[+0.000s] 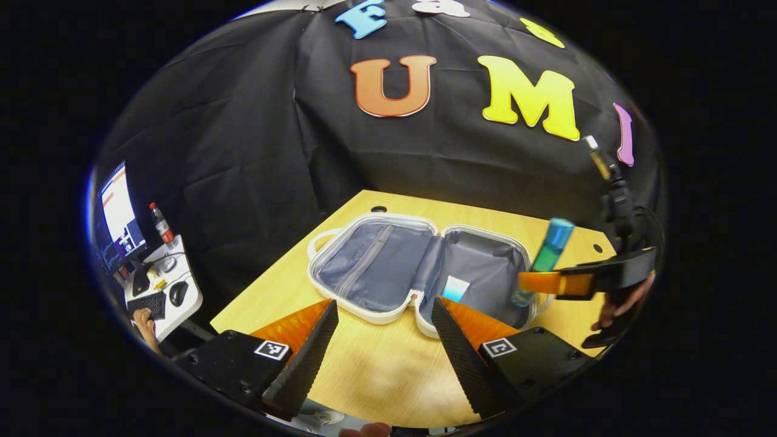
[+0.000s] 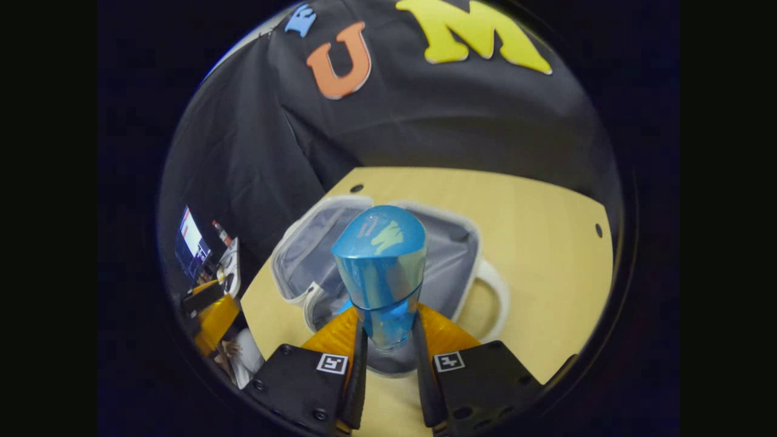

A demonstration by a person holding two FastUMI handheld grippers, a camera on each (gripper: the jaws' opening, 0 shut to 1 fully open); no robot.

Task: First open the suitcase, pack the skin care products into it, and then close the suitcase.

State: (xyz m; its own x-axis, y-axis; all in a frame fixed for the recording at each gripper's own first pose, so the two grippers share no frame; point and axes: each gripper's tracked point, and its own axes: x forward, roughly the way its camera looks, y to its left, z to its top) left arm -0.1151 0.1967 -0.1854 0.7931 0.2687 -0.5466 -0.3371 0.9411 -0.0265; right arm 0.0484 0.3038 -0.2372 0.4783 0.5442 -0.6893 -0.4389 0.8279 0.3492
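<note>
A white suitcase (image 1: 388, 315) lies wide open on the wooden table, grey lining up, with a small white and blue tube (image 1: 455, 287) in its right half. My left gripper (image 1: 383, 321) is open just in front of the case, holding nothing. The right gripper (image 1: 537, 283) comes in from the right, shut on a blue bottle (image 1: 549, 250) that stands upright over the right half. In the right gripper view the blue bottle (image 2: 381, 267) is pinched between my fingers (image 2: 388, 346), above the suitcase (image 2: 467, 285).
The wooden table (image 1: 388, 370) has bare room in front of the case and to its right (image 2: 546, 273). A side desk (image 1: 161, 291) with a monitor, keyboard, mouse and a drink bottle stands off to the left, with a person's hand at it.
</note>
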